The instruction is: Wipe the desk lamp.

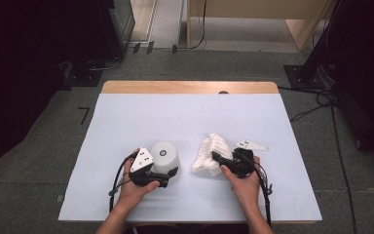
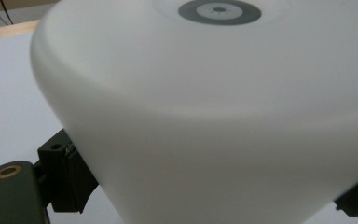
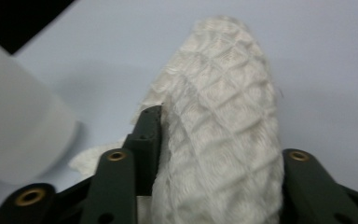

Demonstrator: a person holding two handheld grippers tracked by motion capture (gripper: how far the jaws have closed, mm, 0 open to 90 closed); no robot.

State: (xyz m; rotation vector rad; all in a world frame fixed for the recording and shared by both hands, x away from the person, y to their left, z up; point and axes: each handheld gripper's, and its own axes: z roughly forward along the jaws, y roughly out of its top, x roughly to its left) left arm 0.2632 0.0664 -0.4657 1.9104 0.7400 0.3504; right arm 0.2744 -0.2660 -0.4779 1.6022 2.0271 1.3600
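A white upside-down cup (image 1: 165, 155) with a grey ring on its base stands on the white-covered table (image 1: 185, 117), left of centre. My left gripper (image 1: 169, 174) is shut on its lower wall; in the left gripper view the cup (image 2: 214, 102) sits between the two black jaws of the left gripper (image 2: 214, 191). A white quilted cloth (image 1: 208, 153) lies bunched to the cup's right. My right gripper (image 1: 217, 159) is shut on it. In the right gripper view the cloth (image 3: 223, 121) rises between the jaws of the right gripper (image 3: 214, 140), hiding the right jaw's tip, with the cup (image 3: 18, 126) at the left.
The table's wooden far edge (image 1: 190, 87) shows beyond the white sheet. Cables (image 1: 321, 102) and black stands (image 1: 302, 73) lie on the grey floor around the table. Bare sheet stretches across the far half.
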